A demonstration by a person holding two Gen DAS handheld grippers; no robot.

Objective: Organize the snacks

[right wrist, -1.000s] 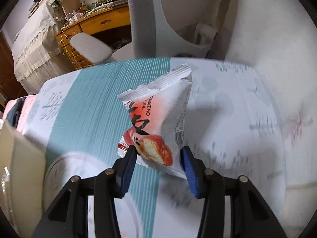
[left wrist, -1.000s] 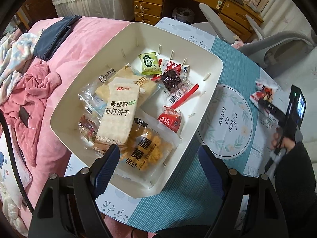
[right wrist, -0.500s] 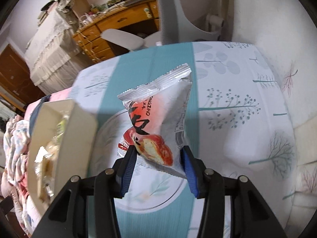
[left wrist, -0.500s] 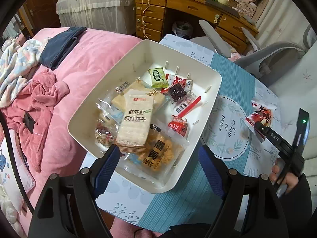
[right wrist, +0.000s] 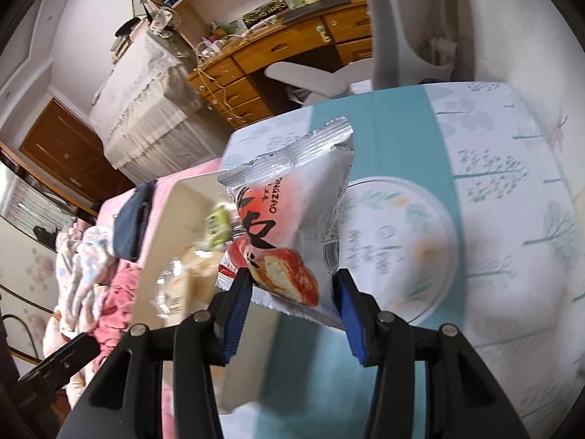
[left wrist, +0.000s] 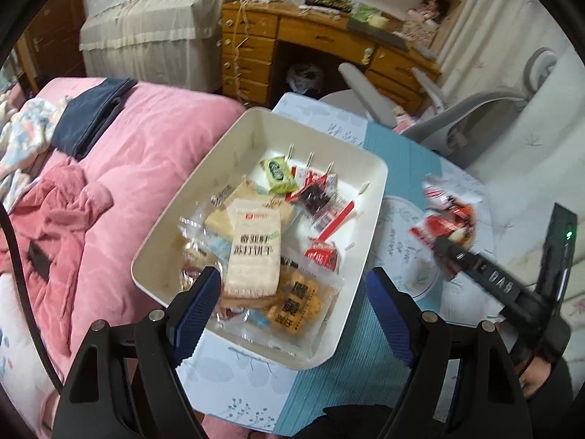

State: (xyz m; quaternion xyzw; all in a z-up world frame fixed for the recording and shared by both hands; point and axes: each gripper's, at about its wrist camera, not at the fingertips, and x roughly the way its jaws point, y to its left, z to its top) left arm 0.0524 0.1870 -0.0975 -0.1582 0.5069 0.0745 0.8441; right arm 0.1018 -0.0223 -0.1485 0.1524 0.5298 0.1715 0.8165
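Crinkly foil packet [right wrist: 292,219] carried nearer rectangular tray [left wrist: 369,216]

Snack packet [left wrist: 448,216] motion-blurred; tray [right wrist: 161,256] contents smeared, unreadable.

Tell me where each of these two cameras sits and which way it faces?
Left wrist: on the open left hand-held gripper, looking down at the white bin of snacks; a dark sleeve shows.
Right wrist: on the right hand-held gripper, facing its red-and-white snack packet above the table.
Shared: bin, packet, table, wooden desk.

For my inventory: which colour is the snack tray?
Cream white tray, seen best from the left wrist.
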